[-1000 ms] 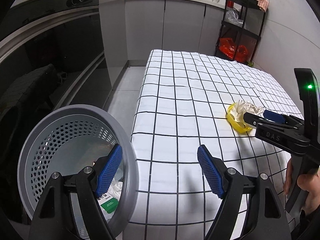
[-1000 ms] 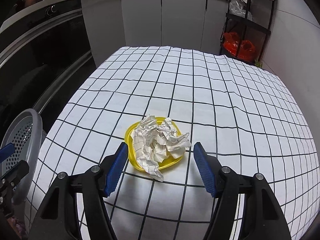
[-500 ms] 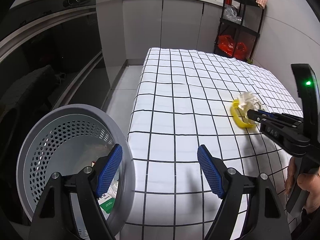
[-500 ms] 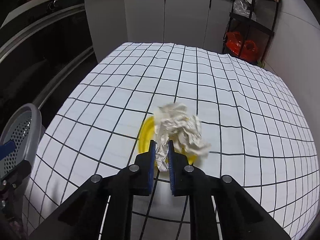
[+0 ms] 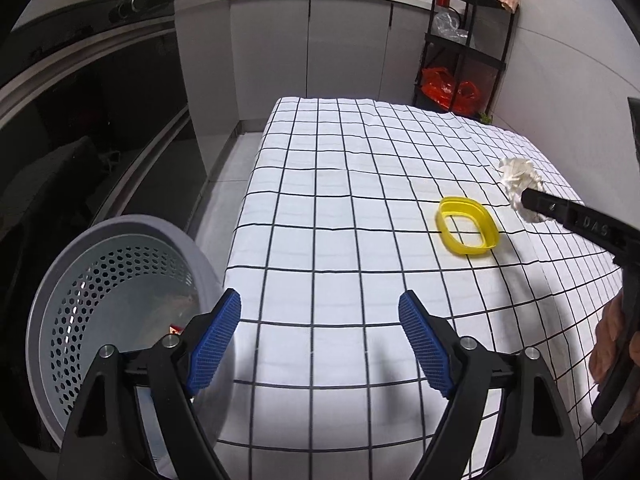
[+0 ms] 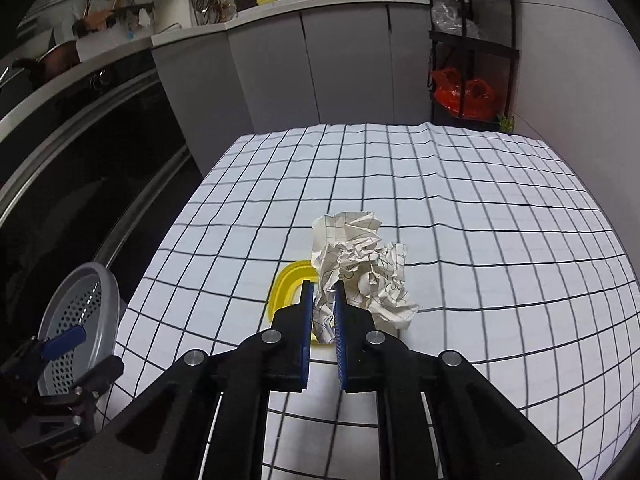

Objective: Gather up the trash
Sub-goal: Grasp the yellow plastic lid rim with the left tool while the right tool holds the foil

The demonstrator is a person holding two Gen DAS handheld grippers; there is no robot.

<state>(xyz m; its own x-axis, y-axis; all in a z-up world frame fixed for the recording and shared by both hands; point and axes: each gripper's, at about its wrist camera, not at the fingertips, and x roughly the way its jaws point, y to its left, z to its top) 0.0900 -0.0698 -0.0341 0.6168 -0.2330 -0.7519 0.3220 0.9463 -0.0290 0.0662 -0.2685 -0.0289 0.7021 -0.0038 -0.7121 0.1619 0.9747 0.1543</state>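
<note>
My right gripper [image 6: 323, 292] is shut on a crumpled ball of checked paper [image 6: 362, 266] and holds it above the table; from the left wrist view the paper [image 5: 519, 178] hangs at the gripper's tip [image 5: 528, 200]. A yellow plastic lid [image 5: 468, 225] lies on the checked tablecloth below it, partly hidden in the right wrist view [image 6: 290, 280]. My left gripper [image 5: 320, 338] is open and empty at the table's near left edge, beside a grey perforated trash basket [image 5: 96, 276] that stands off the table's left side.
The table [image 5: 360, 160] has a white cloth with a black grid. A dark oven front [image 5: 80, 120] runs along the left. Grey cabinets [image 5: 340, 48] and a black shelf rack [image 5: 468, 40] with red bags stand behind the table.
My right gripper closed on the crumpled paper and lifted it off the yellow lid, which stays on the cloth. The left gripper stayed open by the basket.
</note>
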